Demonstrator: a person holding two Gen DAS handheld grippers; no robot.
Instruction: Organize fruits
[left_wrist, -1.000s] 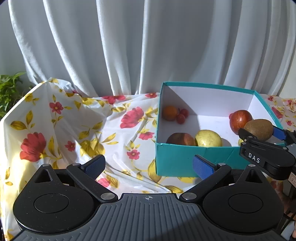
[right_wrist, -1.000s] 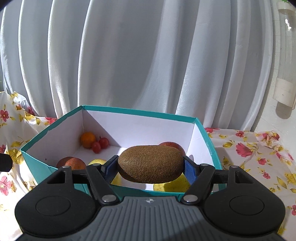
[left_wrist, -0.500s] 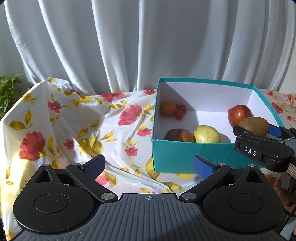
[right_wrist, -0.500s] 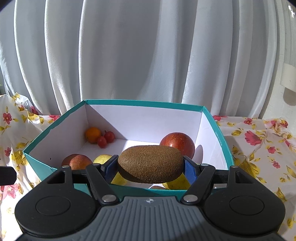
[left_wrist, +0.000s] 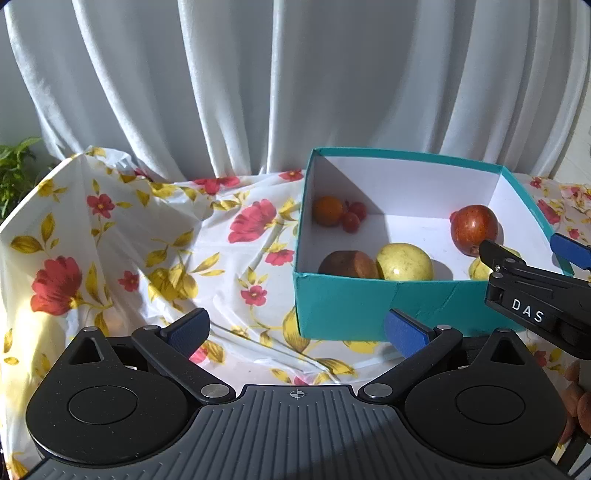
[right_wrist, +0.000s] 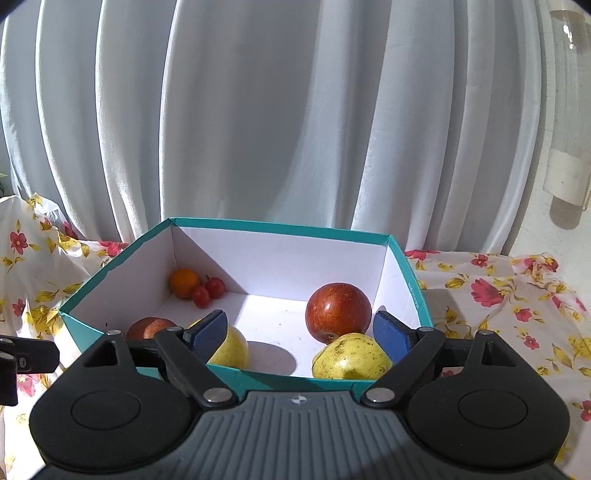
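Sitting on the floral plastic cloth (left_wrist: 155, 236) that covers the counter, the open teal cardboard box with white inner walls (right_wrist: 236, 373) holds all the fruit in view. Largest of them, a shiny red apple (right_wrist: 338, 312) rests near the box's right wall, just behind a yellow apple with dark speckles (right_wrist: 351, 356) at the near right corner. A second yellow apple (left_wrist: 404, 262) lies against the near wall, touching a brownish-red fruit (left_wrist: 347, 264) on its left. In the far left corner a small orange citrus (right_wrist: 184, 282) sits beside two small red cherry tomatoes (right_wrist: 208, 291).

The right claw (right_wrist: 299, 332) is held level over the near rim of the box, its blue-padded fingers spread wide with nothing between them; in the left wrist view one blue pad (left_wrist: 570, 251) shows above the box's right side. The left claw (left_wrist: 295, 328) hovers low over the cloth, just in front of the box's near left corner, equally wide open and empty.

White pleated curtains (left_wrist: 295, 85) hang behind the counter, bright sunlight falls across cloth and box, and green plant leaves (left_wrist: 13, 173) show at the far left edge.
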